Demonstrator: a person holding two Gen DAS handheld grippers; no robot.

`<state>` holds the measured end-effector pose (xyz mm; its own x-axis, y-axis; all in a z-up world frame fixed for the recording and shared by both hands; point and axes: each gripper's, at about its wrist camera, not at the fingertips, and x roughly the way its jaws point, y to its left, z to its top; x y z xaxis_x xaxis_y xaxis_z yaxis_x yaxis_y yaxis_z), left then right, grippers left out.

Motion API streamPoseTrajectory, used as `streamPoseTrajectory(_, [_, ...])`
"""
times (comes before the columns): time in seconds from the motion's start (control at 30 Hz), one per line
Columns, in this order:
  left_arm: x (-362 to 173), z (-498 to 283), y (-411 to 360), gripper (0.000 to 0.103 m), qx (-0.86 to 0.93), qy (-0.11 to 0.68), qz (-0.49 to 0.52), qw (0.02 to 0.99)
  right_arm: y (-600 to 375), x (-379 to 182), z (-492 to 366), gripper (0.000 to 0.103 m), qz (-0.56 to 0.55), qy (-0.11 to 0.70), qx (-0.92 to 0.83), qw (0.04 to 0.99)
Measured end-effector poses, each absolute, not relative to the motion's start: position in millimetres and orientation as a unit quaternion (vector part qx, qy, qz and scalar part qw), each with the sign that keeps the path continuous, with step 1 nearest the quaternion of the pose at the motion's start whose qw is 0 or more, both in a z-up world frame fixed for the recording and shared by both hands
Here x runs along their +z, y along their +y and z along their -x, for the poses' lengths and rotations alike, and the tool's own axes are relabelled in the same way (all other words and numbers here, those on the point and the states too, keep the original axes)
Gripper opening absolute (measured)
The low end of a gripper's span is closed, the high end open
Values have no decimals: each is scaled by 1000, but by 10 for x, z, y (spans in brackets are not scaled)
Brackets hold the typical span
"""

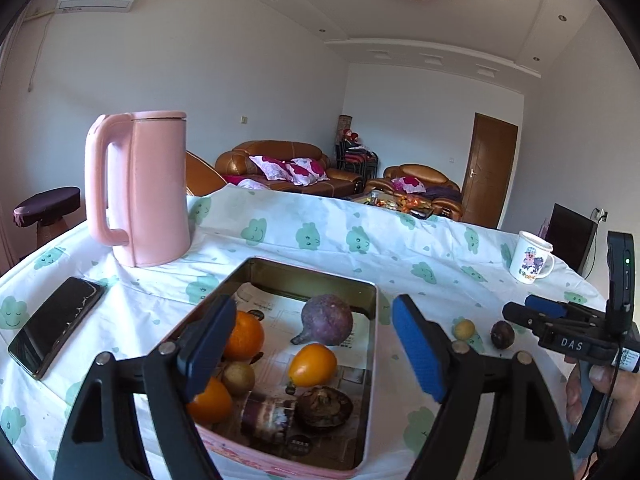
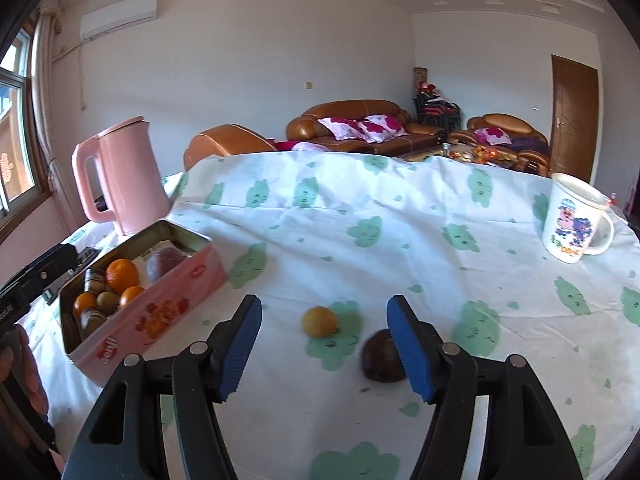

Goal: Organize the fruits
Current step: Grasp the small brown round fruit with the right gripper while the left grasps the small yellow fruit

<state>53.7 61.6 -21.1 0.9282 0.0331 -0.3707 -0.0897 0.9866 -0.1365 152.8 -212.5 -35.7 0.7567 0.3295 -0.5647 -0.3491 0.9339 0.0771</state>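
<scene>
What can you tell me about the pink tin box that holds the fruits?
The pink tin box is a shallow rectangular metal tin, open, with no lid on it. Its outer wall is pink with red and orange print; the inside looks dull gold, with printed paper on the floor. It lies flat on the tablecloth, near the pink kettle, and holds several fruits. Neither tongs touch it.

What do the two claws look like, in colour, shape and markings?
Both claws, left claw and right claw, have black angular frames with silver rivets and blue ribbed pads. Seen from the left wrist, the right one carries white "DAS" lettering, a green light and a label sticker.
</scene>
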Motion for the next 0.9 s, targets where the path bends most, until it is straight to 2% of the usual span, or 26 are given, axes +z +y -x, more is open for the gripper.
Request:
streamPoseTrajectory(0.2, [-137,-686,182,87,-11,188,40,981,-2478,-428,-1686,66,-5,327,149,933])
streamPoseTrajectory(0.43, [-193,-1042,-185,87,-52,223,19,973,-2190,-586,-1818,66,38,385,183,904])
streamPoseTrajectory(0.47, [-201,-1078,-216,87,-55,226,17,972,-2176,-620,-1850,64,40,396,184,899])
streamPoseTrajectory(0.53, [-219,-1142,-280,87,-60,234,13,970,-2176,-704,-1928,46,35,423,186,886])
streamPoseTrajectory(0.57, [-234,-1177,-313,87,-64,239,11,969,-2191,-725,-1949,41,27,430,193,881])
streamPoseTrajectory(0.9, [-418,-1567,-570,85,-106,301,25,947,-2434,-549,-1837,40,-12,380,136,915])
